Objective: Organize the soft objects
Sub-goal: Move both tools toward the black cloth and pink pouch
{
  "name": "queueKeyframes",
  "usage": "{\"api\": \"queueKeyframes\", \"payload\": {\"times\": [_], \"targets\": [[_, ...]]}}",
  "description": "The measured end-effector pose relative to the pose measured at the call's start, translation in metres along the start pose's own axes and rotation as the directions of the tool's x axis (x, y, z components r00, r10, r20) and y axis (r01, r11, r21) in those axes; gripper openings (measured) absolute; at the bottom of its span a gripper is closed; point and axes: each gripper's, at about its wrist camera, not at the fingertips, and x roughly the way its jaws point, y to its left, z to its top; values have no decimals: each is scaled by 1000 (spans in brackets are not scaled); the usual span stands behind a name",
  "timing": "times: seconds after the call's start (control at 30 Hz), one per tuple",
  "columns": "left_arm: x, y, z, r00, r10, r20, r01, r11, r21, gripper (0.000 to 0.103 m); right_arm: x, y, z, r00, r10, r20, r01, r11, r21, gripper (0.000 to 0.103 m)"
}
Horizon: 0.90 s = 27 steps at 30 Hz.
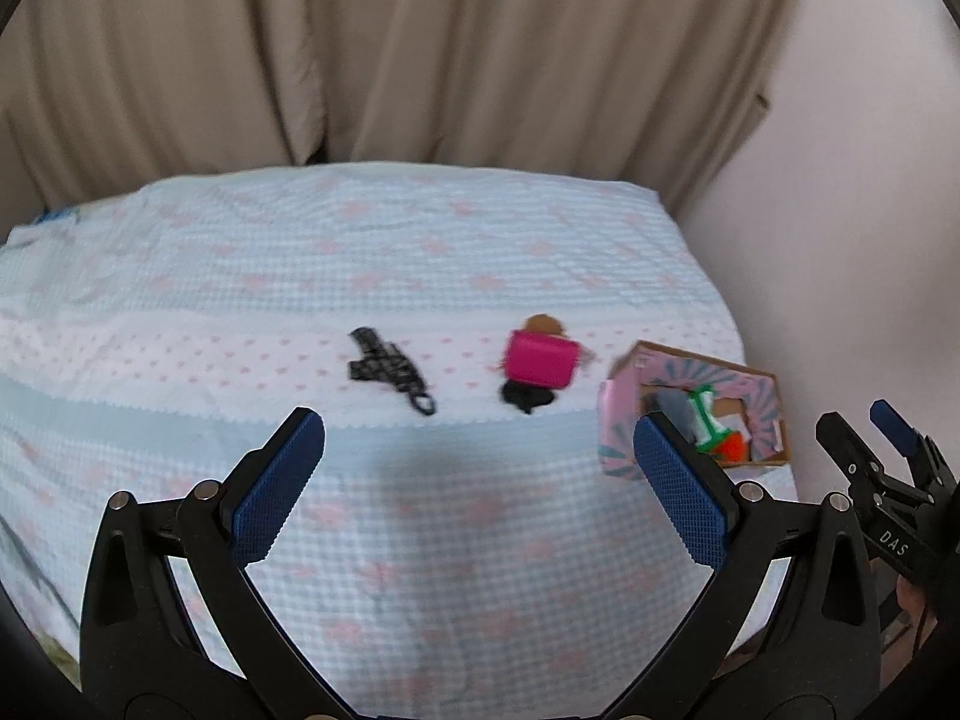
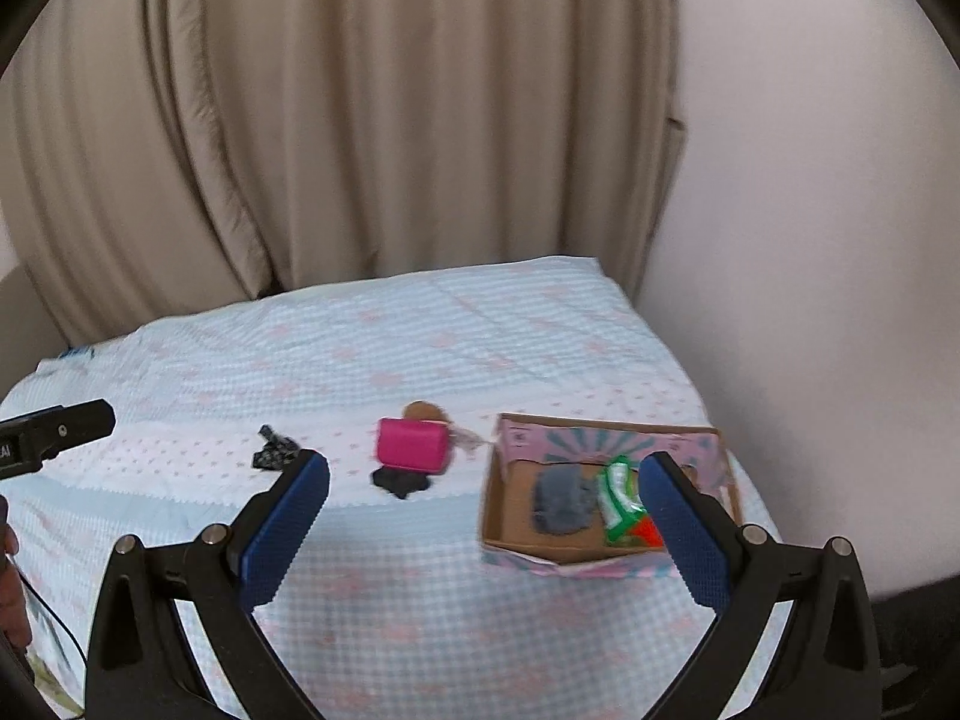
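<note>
Both grippers hung above the near part of the bed (image 1: 420,240), each empty with its fingers spread wide: the left gripper (image 1: 477,474) and the right gripper (image 2: 483,519). Ahead of them, across the middle of the bed, two loose soft things lay well apart in a row. One was a black patterned fabric piece (image 1: 387,367), its long axis running on a slant from far left to near right. The other was a doll-like toy in a pink dress (image 1: 540,363), lying with its brown head toward the far side and its dark legs toward the grippers. To the right of the toy, near the bed's right edge, stood one open cardboard box (image 2: 510,480) with a pink patterned outside. It held a grey soft item (image 2: 561,501) and a green, white and orange one (image 2: 621,501), two counted in all. The fabric piece lay forward and slightly left of the left gripper, which looked the nearer one for it. The toy sat forward between the right gripper's fingers, just beside the box, so that hand seemed better placed to carry it over.
</note>
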Motion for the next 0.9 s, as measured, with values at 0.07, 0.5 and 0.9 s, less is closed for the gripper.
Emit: {"api": "queueKeyframes", "payload": {"times": [0.07, 0.5, 0.9], "targets": [[15, 16, 2, 1000, 26, -15, -26, 999, -30, 103, 18, 12, 1, 1000, 17, -16, -18, 999, -29, 103], [150, 80, 10, 983, 94, -157, -121, 977, -176, 103, 181, 52, -1, 973, 124, -196, -135, 990, -44, 103], [289, 90, 19, 957, 98, -272, -162, 962, -222, 102, 317, 83, -19, 951, 52, -306, -168, 915, -368, 103]]}}
